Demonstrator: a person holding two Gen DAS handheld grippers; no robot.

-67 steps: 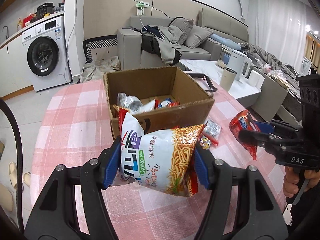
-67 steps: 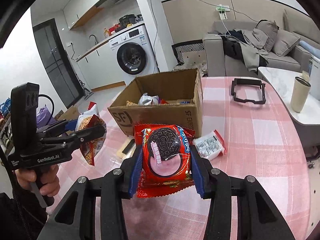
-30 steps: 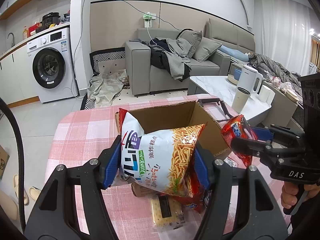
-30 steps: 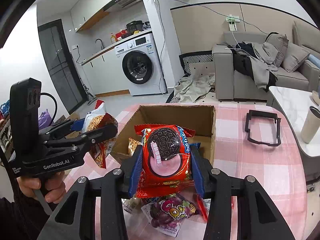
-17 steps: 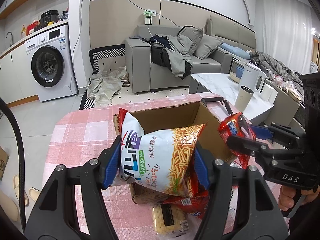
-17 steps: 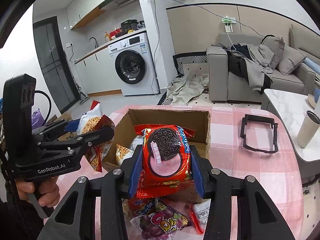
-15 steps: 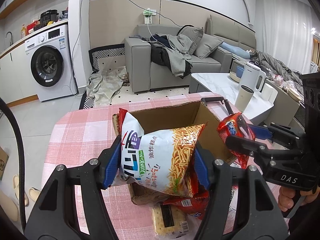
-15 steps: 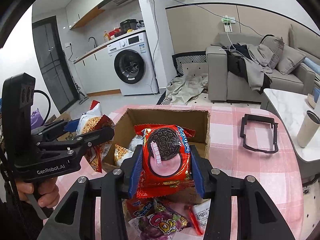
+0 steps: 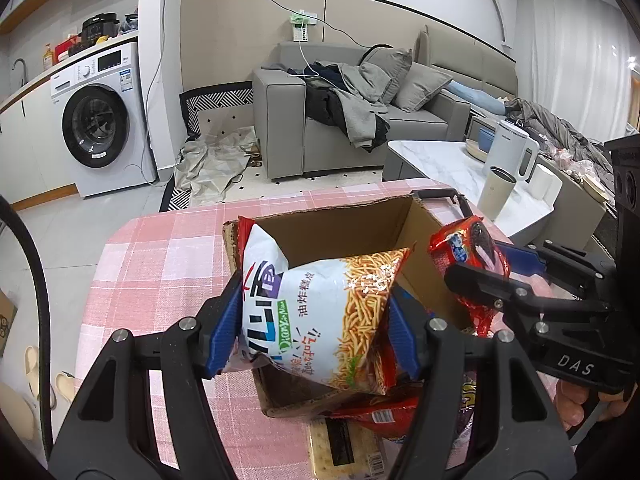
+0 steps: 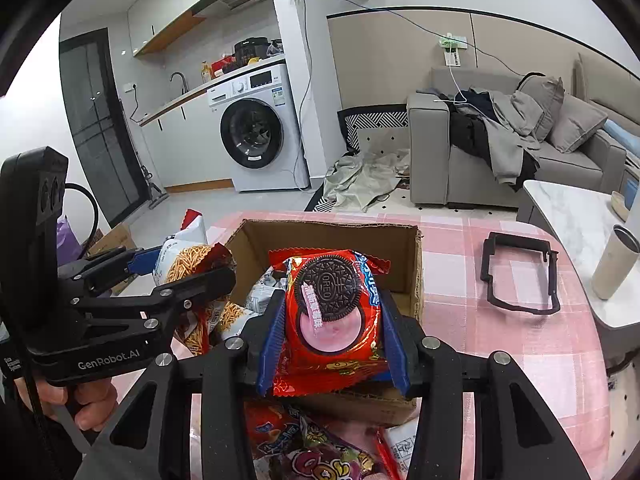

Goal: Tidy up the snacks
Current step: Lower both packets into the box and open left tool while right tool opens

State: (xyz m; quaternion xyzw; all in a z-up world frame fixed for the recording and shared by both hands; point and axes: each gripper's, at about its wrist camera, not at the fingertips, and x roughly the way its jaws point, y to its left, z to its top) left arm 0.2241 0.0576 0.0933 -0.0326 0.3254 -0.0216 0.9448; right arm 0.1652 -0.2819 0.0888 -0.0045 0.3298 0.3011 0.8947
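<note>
My left tool [image 9: 316, 316] pinches one white snack bag [image 9: 320, 312] between its blue pads; the bag is printed with fried yellow sticks, blue and red Chinese characters, and a small green label too distorted for me to read surely. My right tool [image 10: 332, 316] is pressed onto one red Oreo pack [image 10: 334, 312]; "OREO" is legible on the pictured dark biscuit above a pink cream disc, with pink Chinese lettering beside it.

Both tools hang over one open cardboard box [image 10: 416, 264] standing on the pink checked counter [image 10: 520, 352]. Just ahead of the right tool, inside the box, I see a silvery packet [image 10: 260, 292] and at least one more bag printed with yellow sticks [image 10: 232, 316]; I cannot count the rest.

Below the right tool, on the counter in front of the box, lie loose wrappers: a colourful candy bag [image 10: 316, 456], a red packet and a white-and-red sachet [image 10: 400, 448]. Under the left tool lies one clear pack of pale crackers with a barcode [image 9: 344, 448].

The left tool's body reads "GenRobot.AI" in the right wrist view; the right tool's reads "DAS" in the left wrist view. To the right tool's right sit one black plastic frame [image 10: 520, 276] on the counter and one beige tumbler [image 10: 612, 264] on a marble table beyond it.
</note>
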